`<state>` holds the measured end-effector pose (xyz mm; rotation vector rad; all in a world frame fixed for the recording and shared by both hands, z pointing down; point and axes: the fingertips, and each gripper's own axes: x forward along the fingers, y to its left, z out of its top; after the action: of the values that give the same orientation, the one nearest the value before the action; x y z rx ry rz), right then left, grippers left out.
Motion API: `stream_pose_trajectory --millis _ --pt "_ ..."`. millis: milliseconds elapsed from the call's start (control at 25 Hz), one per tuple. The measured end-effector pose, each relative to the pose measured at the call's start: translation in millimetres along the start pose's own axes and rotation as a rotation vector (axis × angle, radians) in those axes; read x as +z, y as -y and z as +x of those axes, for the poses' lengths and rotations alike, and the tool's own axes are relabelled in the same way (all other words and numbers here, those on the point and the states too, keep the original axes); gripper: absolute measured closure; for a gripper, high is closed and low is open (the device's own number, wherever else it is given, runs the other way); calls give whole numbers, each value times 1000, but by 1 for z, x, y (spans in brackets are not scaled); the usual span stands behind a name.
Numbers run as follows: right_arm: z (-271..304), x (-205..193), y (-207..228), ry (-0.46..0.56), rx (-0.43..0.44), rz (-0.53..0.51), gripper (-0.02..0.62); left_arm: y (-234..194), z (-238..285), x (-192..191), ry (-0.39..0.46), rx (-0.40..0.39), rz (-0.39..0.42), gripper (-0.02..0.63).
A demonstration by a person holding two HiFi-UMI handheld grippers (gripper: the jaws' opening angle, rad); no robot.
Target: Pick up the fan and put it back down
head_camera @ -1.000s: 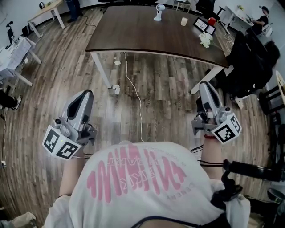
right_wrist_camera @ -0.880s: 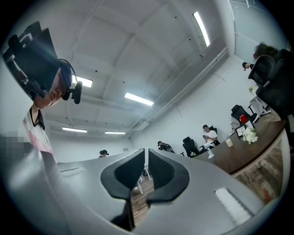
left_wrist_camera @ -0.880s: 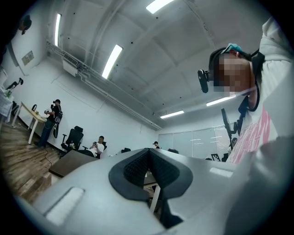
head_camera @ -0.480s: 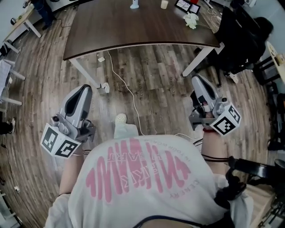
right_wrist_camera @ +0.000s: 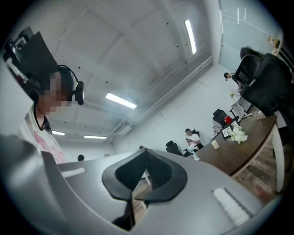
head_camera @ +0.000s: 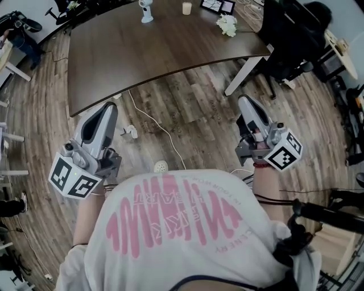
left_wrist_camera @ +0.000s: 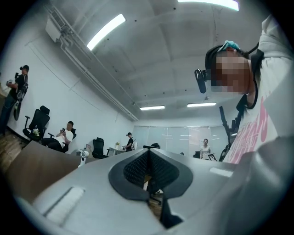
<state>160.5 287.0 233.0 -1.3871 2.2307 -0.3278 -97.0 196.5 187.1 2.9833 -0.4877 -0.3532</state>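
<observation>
The small white fan (head_camera: 146,10) stands upright at the far edge of the dark brown table (head_camera: 131,57). It also shows far off in the left gripper view (left_wrist_camera: 83,156) and the right gripper view (right_wrist_camera: 196,155). My left gripper (head_camera: 108,107) is held over the wood floor near the table's front left corner, its jaws together with nothing between them. My right gripper (head_camera: 244,100) is at the right beside a white table leg (head_camera: 241,71), also shut and holding nothing. Both are well short of the fan.
On the table's far side are a cream cup (head_camera: 186,8), framed pictures (head_camera: 217,5) and white flowers (head_camera: 226,24). A black office chair (head_camera: 290,40) stands right of the table. A white cable (head_camera: 156,132) runs across the floor, and my shoe (head_camera: 161,166) shows below it.
The person has stepped and turned: the table now lies slanted and nearer the left gripper, and the fan has slid left in the head view. Both grippers stayed empty.
</observation>
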Motion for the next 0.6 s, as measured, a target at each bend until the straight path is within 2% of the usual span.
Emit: stream_pose_trajectory --millis 240,440,600 --pt "44 -2 12 52 -45 -12 589 -63 26 8 -10 -86 -19 589" --pt "73 -18 19 32 -110 -69 589 -102 43 7 -9 -163 -34 589" --pt "94 -30 26 14 -166 -61 589 -125 52 1 1 -201 -77 589"
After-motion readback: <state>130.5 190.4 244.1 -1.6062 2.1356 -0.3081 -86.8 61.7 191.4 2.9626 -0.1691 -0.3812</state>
